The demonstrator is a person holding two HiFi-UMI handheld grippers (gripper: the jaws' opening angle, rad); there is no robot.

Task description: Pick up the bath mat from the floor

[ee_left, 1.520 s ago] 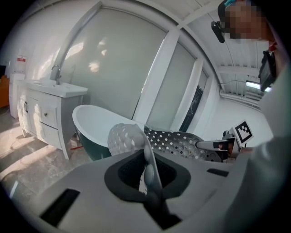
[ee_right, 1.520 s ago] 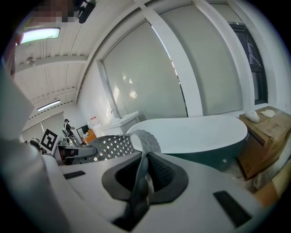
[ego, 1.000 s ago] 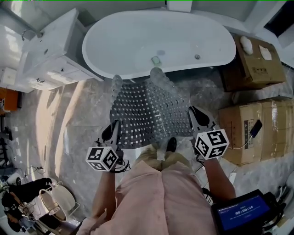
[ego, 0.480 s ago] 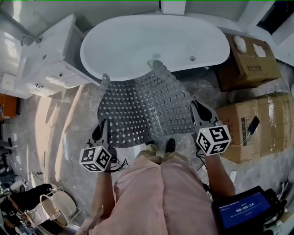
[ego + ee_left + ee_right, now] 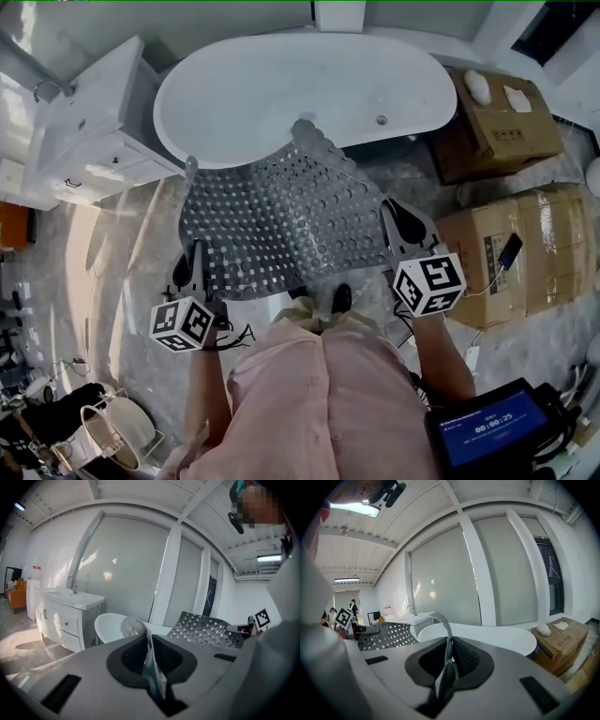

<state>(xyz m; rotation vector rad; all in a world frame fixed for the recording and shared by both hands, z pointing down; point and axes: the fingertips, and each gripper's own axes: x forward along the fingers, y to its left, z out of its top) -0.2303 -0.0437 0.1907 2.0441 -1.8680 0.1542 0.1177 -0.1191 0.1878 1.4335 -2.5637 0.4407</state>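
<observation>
The clear, perforated bath mat [image 5: 281, 225] is stretched between the left hand-held gripper [image 5: 190, 265] and the right hand-held gripper [image 5: 405, 228], each clamped tight on a near corner. It looks light, floppy and slick, so corner holds suit it, though I cannot tell whether its far edge rests on the bathtub [image 5: 281, 94].

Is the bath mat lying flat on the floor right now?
No, the bath mat is lifted at its near edge, pinched at one corner by the left gripper and at the other by the right gripper.
</observation>
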